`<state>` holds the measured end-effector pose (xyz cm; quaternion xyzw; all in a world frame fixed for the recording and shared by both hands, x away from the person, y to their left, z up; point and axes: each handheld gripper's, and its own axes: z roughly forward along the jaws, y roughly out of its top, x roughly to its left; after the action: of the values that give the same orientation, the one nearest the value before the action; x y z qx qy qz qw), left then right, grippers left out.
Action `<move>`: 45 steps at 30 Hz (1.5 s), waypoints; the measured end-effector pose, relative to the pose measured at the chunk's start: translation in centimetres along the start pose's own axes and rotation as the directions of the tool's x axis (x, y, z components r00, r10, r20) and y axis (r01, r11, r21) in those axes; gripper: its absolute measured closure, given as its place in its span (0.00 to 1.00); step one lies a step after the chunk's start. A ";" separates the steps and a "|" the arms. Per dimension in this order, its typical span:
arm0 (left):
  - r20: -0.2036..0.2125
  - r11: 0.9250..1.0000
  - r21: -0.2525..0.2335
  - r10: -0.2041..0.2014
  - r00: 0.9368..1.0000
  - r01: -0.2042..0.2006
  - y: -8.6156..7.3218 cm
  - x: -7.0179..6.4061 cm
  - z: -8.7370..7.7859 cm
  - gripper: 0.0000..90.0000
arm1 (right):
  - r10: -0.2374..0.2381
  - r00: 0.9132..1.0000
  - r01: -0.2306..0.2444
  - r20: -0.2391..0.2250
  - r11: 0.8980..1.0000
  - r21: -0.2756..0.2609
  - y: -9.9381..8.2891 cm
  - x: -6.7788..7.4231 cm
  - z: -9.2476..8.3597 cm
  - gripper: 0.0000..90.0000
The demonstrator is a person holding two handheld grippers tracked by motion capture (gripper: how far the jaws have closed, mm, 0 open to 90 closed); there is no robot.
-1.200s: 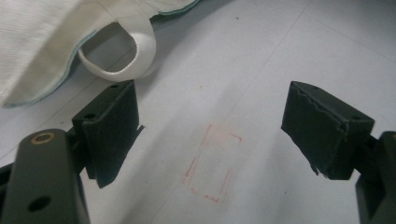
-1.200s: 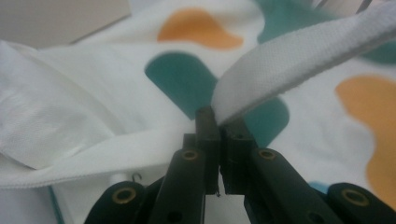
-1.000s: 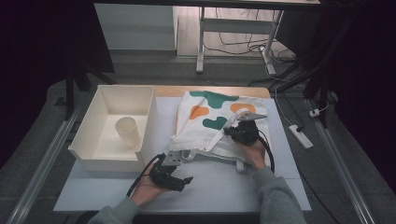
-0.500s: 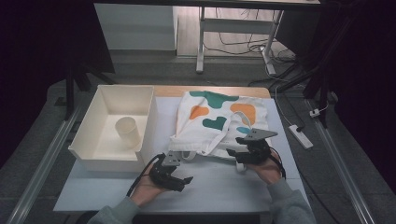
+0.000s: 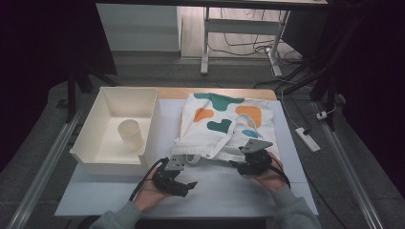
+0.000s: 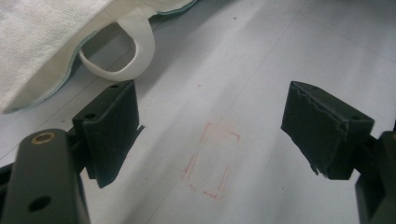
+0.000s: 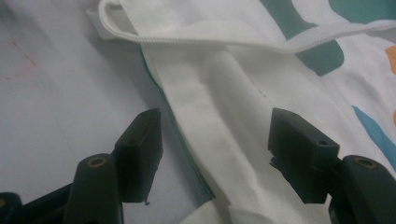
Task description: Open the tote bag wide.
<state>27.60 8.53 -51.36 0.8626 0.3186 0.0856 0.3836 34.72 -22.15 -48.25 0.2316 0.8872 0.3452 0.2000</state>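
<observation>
Nearest the person, on the pale white tabletop (image 5: 224, 191), the left gripper (image 5: 184, 183) rests in the left hand with its black jaws spread wide and nothing between them; in the left gripper view they frame bare table and a faint red rectangle mark (image 6: 210, 161), with a white handle loop (image 6: 133, 51) of the bag lying just beyond the jaw tips. A little farther in and to the right, the right gripper (image 5: 249, 162) sits at the near edge of the white fabric tote bag with teal and orange blotches (image 5: 224, 121); its jaws have just been opening and now stand released, straddling a white strap of the bag (image 7: 219, 135) without pressing it. The bag lies flat in the middle of the table, its handles trailing toward the person. To its left stands a cream rectangular plastic bin (image 5: 90, 148) holding a pale paper cup (image 5: 130, 133) lying tipped inside. Beyond the table, a white power strip (image 5: 308, 139) lies on the grey floor.
</observation>
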 end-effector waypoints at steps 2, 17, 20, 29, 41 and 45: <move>0.000 1.000 0.001 -0.001 1.000 0.001 0.0 0.1 0.0 0.21 | -0.007 1.000 0.007 0.008 1.000 0.015 -0.1 0.1 0.2 0.39; 0.005 1.000 0.006 -0.001 1.000 0.001 -0.1 0.1 0.1 0.21 | -0.108 0.991 0.099 0.084 0.990 0.104 -0.9 0.4 1.4 0.49; 0.005 1.000 0.005 0.000 1.000 0.000 -0.1 0.0 0.1 0.21 | -0.106 0.991 0.100 0.079 0.992 0.083 -0.9 0.3 1.1 0.59; 0.004 1.000 0.008 0.002 1.000 -0.002 -0.1 0.0 0.3 0.21 | -0.084 0.977 0.084 0.194 0.996 0.008 -0.6 -0.3 0.5 0.82; 0.001 1.000 0.006 0.008 1.000 -0.008 -0.1 -0.1 0.3 0.21 | -0.006 0.995 0.007 0.095 1.000 -0.004 -0.1 -1.3 2.3 1.00; 0.000 1.000 0.003 0.012 1.000 -0.012 -0.1 -0.1 0.2 0.21 | 0.061 0.998 -0.060 0.022 0.997 -0.043 -0.3 -1.3 1.1 1.00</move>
<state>27.59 8.39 -51.57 0.8649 0.3136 0.0875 0.3820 36.33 -22.48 -48.95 0.2583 0.8700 0.3669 0.2046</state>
